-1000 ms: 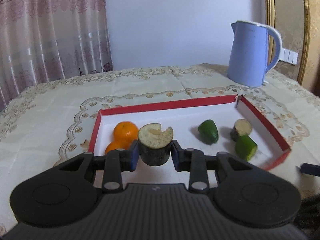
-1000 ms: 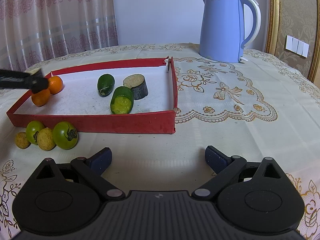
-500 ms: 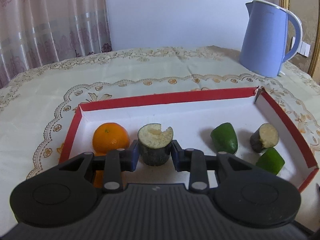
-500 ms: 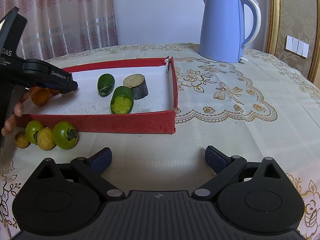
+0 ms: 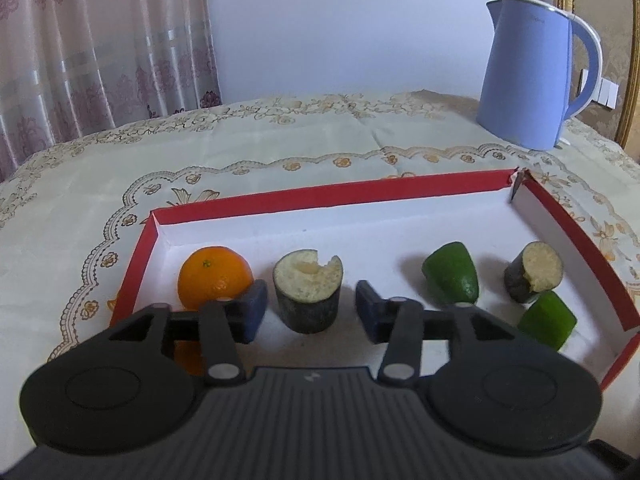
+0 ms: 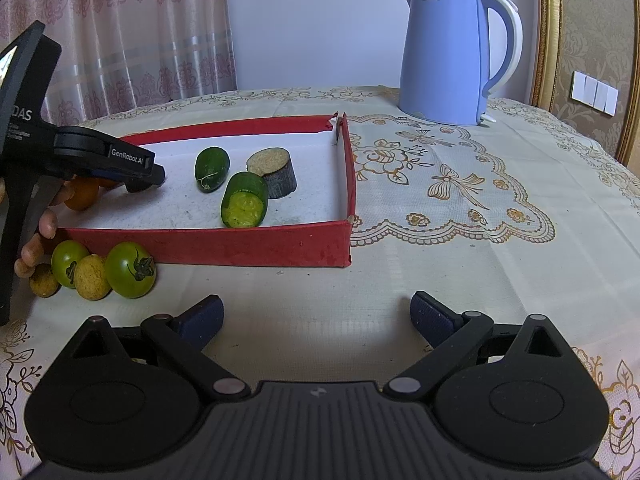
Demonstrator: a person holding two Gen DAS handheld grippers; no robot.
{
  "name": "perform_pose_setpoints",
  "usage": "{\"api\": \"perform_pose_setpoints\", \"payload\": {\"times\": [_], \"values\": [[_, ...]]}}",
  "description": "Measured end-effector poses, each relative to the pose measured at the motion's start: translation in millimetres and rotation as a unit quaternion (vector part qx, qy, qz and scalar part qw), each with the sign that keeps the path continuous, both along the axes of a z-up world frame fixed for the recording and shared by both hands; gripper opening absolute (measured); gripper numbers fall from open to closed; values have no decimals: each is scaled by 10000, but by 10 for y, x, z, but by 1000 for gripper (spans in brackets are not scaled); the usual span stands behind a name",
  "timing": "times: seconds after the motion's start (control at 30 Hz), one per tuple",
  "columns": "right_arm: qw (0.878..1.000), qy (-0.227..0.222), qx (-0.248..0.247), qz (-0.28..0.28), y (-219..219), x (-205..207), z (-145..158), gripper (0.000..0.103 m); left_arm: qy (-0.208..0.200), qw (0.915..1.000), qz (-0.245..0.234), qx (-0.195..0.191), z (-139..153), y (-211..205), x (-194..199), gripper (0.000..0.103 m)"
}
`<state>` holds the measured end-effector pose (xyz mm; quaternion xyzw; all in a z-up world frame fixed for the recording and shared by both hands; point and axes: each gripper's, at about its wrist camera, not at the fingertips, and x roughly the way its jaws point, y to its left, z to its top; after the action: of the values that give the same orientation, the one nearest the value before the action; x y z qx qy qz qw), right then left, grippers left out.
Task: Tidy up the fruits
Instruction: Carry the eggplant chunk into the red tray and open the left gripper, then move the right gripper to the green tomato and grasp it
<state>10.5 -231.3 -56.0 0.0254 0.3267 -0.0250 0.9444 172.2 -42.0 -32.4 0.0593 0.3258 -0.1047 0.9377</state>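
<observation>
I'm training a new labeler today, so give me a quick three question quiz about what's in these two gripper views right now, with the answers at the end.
1. True or false: the left gripper is clamped on the dark cut stub.
2. Multiple choice: where do the green tomatoes lie? A) inside the red tray; B) on the tablecloth outside the tray's near wall; C) beside the blue kettle.
3. Fill in: the round fruit beside the dark cut stub, toward the tray's left wall, is an ____.

Key: 1. False; its jaws stand apart on either side of the stub, which rests on the tray floor. 2. B. 3. orange.
</observation>
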Motion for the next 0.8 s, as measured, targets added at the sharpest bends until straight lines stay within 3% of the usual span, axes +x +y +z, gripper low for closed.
{"api": "perform_pose_setpoints", "payload": {"times": [0.13,0.2,0.27,0.4,0.57,0.8], "values": [[10000,-1,5,0,1,0,1,101,-51,10000,-11,-47,50,32,-74,54],[10000,-2,11,1,2,1,1,101,-121,9999,13,-103,89,68,-134,63],[10000,-3,14,2,3,1,2,101,-236,9996,32,-127,135,108,-220,66],[10000,-2,12,2,2,0,2,101,-511,9986,66,-151,214,239,-491,79],[10000,-3,13,2,1,0,2,101,-738,9971,52,-168,202,489,-953,88],[10000,-1,7,2,1,1,1,101,-299,9976,68,-627,50,906,-1357,95]]}}
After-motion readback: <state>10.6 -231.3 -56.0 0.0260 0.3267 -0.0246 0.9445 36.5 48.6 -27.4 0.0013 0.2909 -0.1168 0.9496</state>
